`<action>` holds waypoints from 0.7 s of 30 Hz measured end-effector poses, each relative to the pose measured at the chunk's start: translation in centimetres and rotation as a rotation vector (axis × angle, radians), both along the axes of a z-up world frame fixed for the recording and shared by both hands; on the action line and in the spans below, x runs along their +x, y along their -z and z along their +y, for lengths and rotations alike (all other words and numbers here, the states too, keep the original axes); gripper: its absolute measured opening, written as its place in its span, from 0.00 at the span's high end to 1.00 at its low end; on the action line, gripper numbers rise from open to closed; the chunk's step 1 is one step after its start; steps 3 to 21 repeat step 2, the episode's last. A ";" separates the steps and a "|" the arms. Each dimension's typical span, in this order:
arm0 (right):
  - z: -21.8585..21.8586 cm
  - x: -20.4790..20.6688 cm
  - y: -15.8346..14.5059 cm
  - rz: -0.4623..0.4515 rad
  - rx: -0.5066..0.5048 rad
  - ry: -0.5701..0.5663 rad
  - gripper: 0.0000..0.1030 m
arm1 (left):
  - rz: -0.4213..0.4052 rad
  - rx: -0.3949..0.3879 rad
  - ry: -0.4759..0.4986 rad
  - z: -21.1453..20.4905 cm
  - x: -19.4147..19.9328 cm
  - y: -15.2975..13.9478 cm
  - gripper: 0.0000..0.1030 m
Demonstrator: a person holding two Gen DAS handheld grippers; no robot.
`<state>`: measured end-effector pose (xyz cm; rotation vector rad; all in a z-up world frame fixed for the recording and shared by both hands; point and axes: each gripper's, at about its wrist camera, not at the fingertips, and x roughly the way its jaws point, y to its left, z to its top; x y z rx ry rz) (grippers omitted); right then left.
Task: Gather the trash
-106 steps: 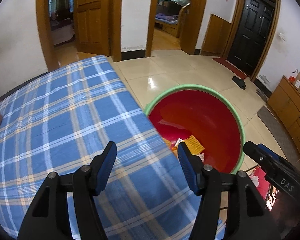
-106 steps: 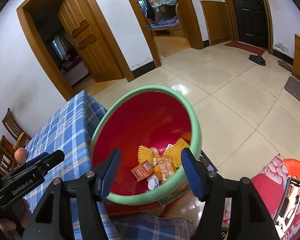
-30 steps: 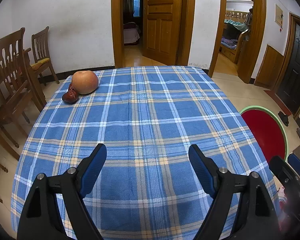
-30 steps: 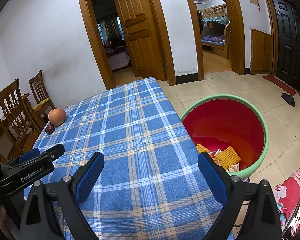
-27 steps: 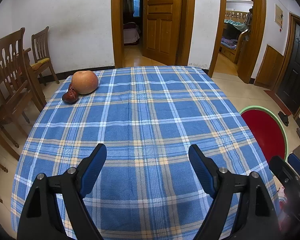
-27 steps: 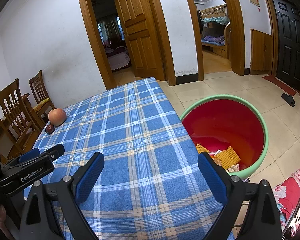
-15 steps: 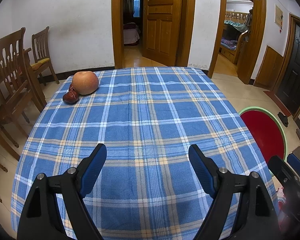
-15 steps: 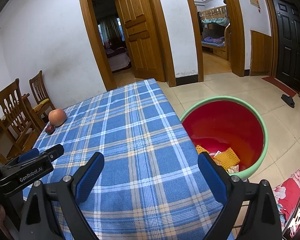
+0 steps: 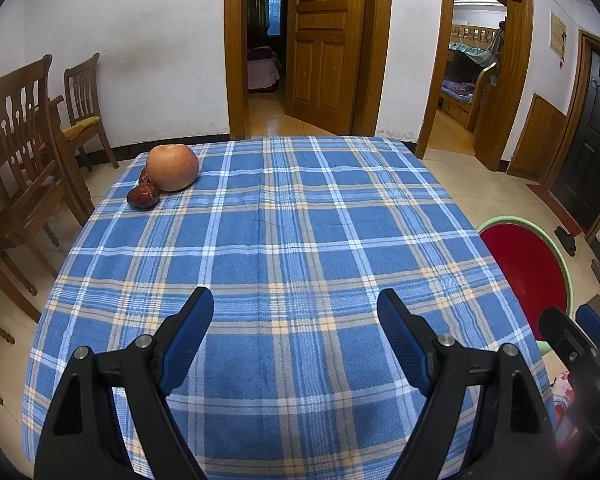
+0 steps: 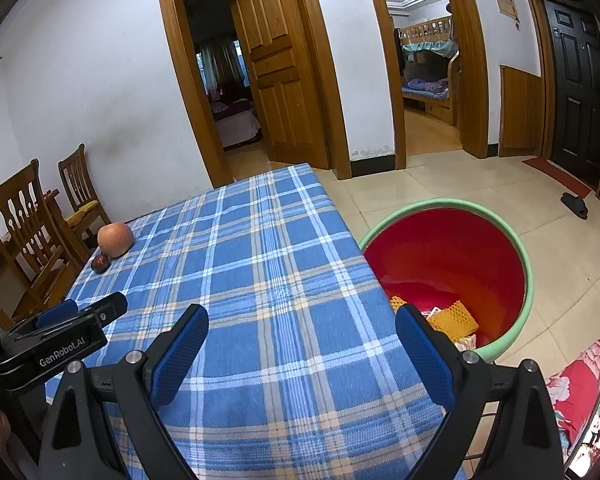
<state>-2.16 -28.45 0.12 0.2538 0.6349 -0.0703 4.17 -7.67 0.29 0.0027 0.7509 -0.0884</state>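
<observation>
Desk [image 9: 284,240]: covered by a blue plaid cloth; bare across the middle and near side.
Left gripper [image 9: 296,312]: hovers over the near part of the desk, tilted downward; jaws spread wide, nothing between them.
Right gripper [image 10: 300,336]: hovers over the desk's near right corner; jaws spread wide, nothing between them.
Bin [image 10: 496,216]: red inside, green rim; stands on the tiled floor just beside the desk's right edge.
Trash [image 10: 454,320]: yellow netting and scraps of packaging lie at the bottom of the bin, partly hidden behind the right gripper's finger.
Apple [image 9: 173,167]: sits at the far left corner of the desk.
Dark red fruit [image 9: 143,195]: small, touching the apple on its near left side.
Chairs [image 9: 24,152]: wooden, standing left of the desk by the wall.
</observation>
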 end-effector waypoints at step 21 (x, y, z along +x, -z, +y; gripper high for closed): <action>0.2 -0.1 -0.1 -0.003 -0.002 0.000 0.06 | 0.000 -0.001 -0.001 -0.2 -0.1 -0.2 0.19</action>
